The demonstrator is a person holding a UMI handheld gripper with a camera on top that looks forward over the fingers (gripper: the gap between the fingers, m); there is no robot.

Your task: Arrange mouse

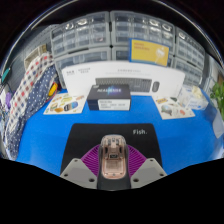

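A translucent pinkish-beige mouse [113, 158] sits between my two fingers, over the near edge of a black mouse mat [112, 134] marked "Fish". The purple pads [93, 158] press against both of its sides. My gripper [113, 165] is shut on the mouse. I cannot tell whether the mouse rests on the mat or is held just above it.
The mat lies on a blue table [45, 130]. Beyond it stand a dark box [108, 96], a white box [92, 75], a keyboard [142, 86] and a small grey mouse [155, 85]. Packets [68, 101] lie to the left, a checked cloth [25, 90] further left. Drawer cabinets [110, 38] line the back.
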